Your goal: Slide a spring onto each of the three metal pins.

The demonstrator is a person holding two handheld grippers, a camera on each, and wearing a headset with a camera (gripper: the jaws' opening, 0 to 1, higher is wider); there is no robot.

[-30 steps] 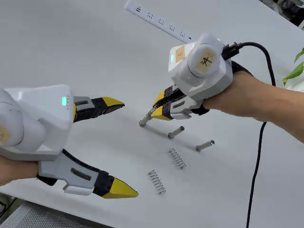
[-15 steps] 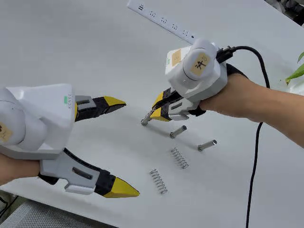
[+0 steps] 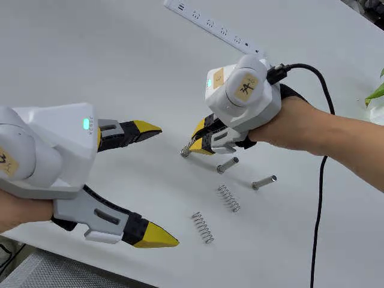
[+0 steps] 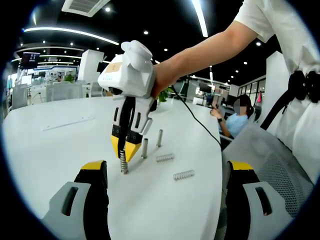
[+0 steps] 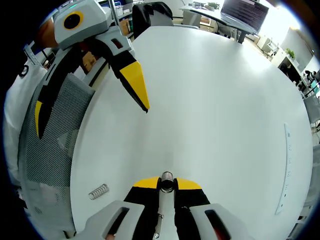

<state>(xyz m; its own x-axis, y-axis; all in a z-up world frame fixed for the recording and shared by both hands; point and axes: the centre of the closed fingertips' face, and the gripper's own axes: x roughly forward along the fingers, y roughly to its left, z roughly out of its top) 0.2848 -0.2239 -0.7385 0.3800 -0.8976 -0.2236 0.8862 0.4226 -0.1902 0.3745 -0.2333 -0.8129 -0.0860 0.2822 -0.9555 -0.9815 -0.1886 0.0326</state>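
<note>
Right gripper (image 3: 197,144) clamped on a spring (image 5: 167,181) at the first pin (image 3: 186,151).
The jaws were closed on the spring, which ringed the first pin just above the pin's foot on the white table (image 3: 90,60). Two bare pins (image 3: 227,165) (image 3: 264,182) stood just beside that pin, and two loose springs (image 3: 228,198) (image 3: 202,227) lay near it. The left gripper (image 3: 168,185) hung wide open and empty, well apart from it.
</note>
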